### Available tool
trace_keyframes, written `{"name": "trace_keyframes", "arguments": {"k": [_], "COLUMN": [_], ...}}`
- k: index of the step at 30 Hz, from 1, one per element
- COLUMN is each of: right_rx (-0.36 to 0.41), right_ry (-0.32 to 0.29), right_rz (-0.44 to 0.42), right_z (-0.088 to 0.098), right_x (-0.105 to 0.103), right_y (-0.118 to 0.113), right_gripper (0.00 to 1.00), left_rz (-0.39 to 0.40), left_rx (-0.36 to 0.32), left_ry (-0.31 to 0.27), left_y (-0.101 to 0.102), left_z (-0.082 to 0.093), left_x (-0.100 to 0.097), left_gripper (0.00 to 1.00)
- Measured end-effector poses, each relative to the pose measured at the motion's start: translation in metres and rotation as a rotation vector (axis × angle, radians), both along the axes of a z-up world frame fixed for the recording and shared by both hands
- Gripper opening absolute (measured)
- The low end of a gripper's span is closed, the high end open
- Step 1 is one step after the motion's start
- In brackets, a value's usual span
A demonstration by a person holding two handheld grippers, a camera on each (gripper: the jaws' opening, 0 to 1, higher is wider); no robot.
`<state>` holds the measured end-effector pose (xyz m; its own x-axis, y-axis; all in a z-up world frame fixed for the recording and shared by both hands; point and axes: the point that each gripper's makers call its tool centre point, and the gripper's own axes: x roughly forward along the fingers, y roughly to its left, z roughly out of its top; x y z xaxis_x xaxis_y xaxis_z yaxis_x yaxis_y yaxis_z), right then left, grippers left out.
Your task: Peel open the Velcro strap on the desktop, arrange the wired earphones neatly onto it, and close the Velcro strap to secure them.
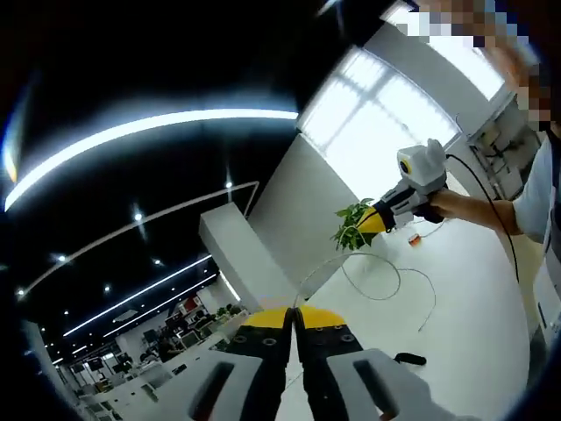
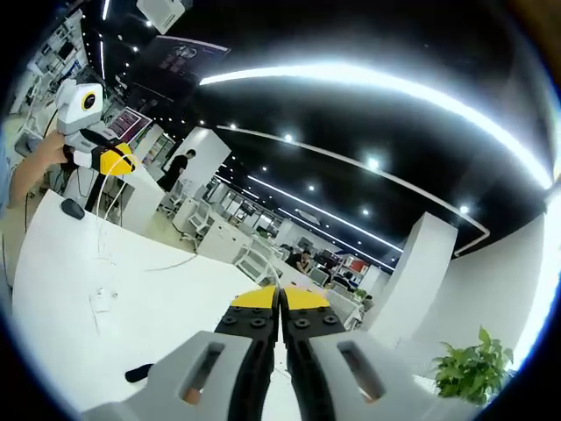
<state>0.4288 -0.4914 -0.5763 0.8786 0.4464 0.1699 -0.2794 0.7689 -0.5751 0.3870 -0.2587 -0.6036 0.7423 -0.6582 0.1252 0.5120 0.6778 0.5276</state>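
Observation:
My left gripper [image 1: 294, 317] has its yellow-tipped jaws pressed together, and a thin white earphone cable [image 1: 379, 279] runs from them in loops over the white desk [image 1: 473, 333] toward my right gripper [image 1: 375, 220], which a hand holds up. In the right gripper view my right gripper [image 2: 280, 303] is also shut, with the cable [image 2: 166, 261] trailing left to the left gripper [image 2: 118, 161]. The earbuds [image 2: 103, 300] lie on the desk [image 2: 53, 289]. The black Velcro strap [image 2: 138, 373] lies flat near my jaws; it is the dark strip [image 1: 409, 358] in the left gripper view.
A potted plant [image 1: 351, 225] stands at the desk's far edge, also seen as a plant [image 2: 473, 370] low on the right. A small dark object [image 2: 72, 208] rests under the raised left gripper. A person's arm [image 1: 478, 206] reaches in. Office desks and chairs [image 2: 254, 254] lie beyond.

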Motion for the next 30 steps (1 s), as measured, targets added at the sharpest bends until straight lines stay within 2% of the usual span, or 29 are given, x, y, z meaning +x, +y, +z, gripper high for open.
{"name": "trace_keyframes", "arguments": {"k": [1, 4, 7, 11, 15, 19, 21, 25, 30], "right_rx": [-0.002, -0.007, -0.018, -0.040, -0.056, -0.065, -0.070, -0.091, -0.088], "right_ry": [0.006, 0.019, 0.029, 0.051, 0.076, 0.105, 0.122, 0.136, 0.138], "right_rz": [0.002, 0.014, 0.021, 0.038, 0.056, 0.067, 0.073, 0.074, 0.081], "right_z": [-0.007, -0.013, -0.020, -0.027, -0.043, -0.057, -0.065, -0.075, -0.077], "right_x": [0.000, 0.001, 0.001, 0.001, 0.004, 0.006, 0.007, 0.006, 0.005], "right_y": [0.000, 0.006, 0.011, 0.020, 0.032, 0.038, 0.040, 0.044, 0.046], "right_gripper": [0.03, 0.03, 0.03, 0.03, 0.03, 0.03, 0.03, 0.03, 0.03], "left_rz": [0.011, 0.027, 0.055, 0.086, 0.107, 0.117, 0.095, 0.077, 0.043], "left_rx": [-0.007, -0.033, -0.017, -0.036, -0.024, -0.002, 0.000, 0.020, -0.015], "left_ry": [0.044, 0.153, 0.177, 0.251, 0.295, 0.311, 0.338, 0.348, 0.403], "left_y": [0.007, 0.023, 0.039, 0.055, 0.061, 0.058, 0.050, 0.035, 0.024], "left_z": [-0.015, -0.056, -0.089, -0.128, -0.152, -0.167, -0.176, -0.190, -0.205], "left_x": [0.005, 0.016, 0.021, 0.024, 0.026, 0.028, 0.021, 0.014, 0.015], "left_gripper": [0.06, 0.06, 0.06, 0.06, 0.06, 0.06, 0.06, 0.06, 0.06]}}
